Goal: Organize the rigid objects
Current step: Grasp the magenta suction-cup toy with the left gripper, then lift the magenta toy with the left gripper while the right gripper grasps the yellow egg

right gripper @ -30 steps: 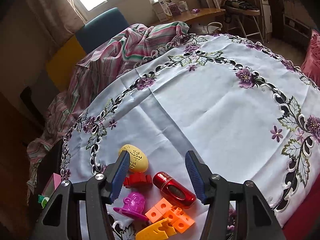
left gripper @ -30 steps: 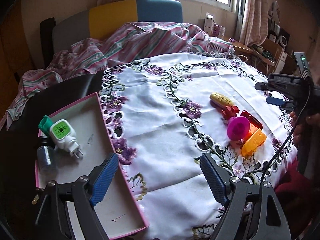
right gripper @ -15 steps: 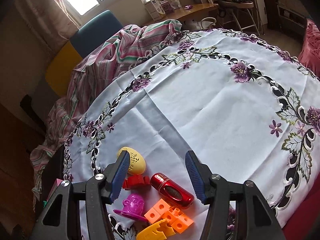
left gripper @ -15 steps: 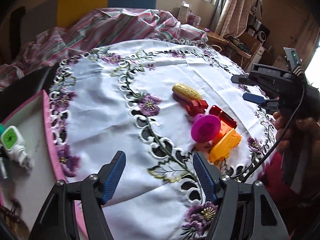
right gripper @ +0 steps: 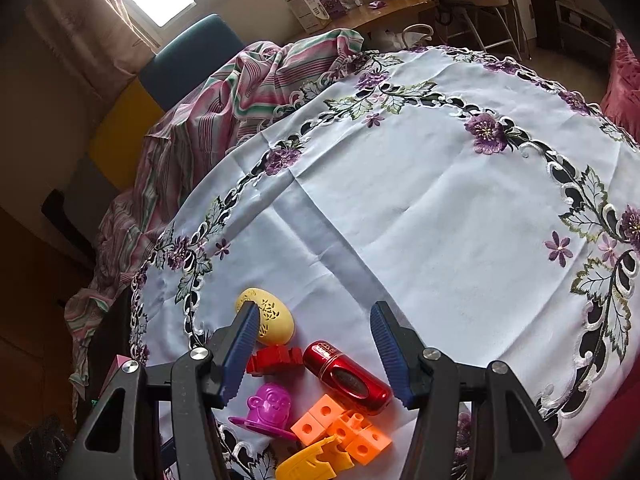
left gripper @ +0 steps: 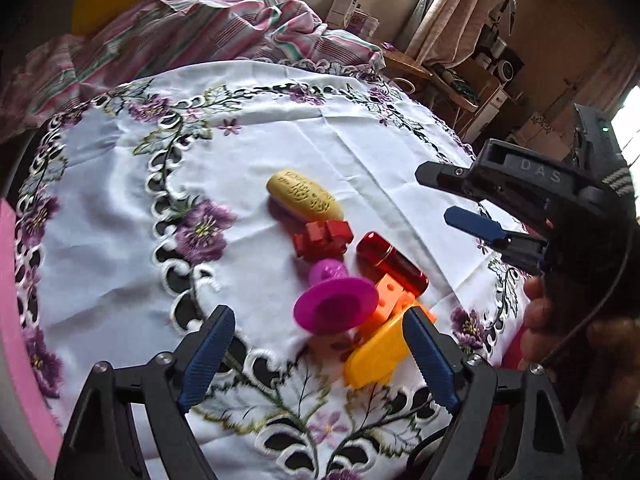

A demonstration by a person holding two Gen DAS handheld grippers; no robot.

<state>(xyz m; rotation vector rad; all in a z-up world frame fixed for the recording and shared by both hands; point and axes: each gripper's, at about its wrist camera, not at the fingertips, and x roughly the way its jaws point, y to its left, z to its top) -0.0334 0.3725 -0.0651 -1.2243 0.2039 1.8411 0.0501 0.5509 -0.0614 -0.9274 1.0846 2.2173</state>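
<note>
Table (left gripper: pixel 280 128) is sitting under a white embroidered cloth (right gripper: pixel 420 208) with purple flowers, filling most of both views. Striped blanket (left gripper: pixel 192 28) is bunching at 12 o'clock past the cloth edge, with a blue and yellow chair (right gripper: pixel 188 60) behind it. Pink tray (left gripper: pixel 16 300) edge is showing at 9 o'clock in the left wrist view, contents out of sight.

Left tongs (left gripper: pixel 316 356) are hovering over the near cloth edge, jaws opening wide, nothing between the pads. Right tongs (right gripper: pixel 312 354) are hanging partly open above the toys, gripping nothing; a hand (left gripper: pixel 560 328) is holding them at 3 o'clock in the left wrist view.

Toys are clustering together at the cloth's near edge, all lying on the table. Yellow egg case (left gripper: pixel 306 196) is lying at the 12 o'clock end of the pile. Red cylinder (right gripper: pixel 348 376) is lying tilted at 3 o'clock of the pile, directly under the right tongs' gap. Magenta monkey mold (right gripper: pixel 266 408) is lying on its side, flat rim toward the left tongs. Orange blocks (right gripper: pixel 340 428) are touching the red cylinder and the mold. Yellow-orange plastic piece (left gripper: pixel 376 356) is lying at the 6 o'clock end, just beside the left tongs' right pad in the picture. Small red block (left gripper: pixel 322 238) is sitting between egg case and mold.
</note>
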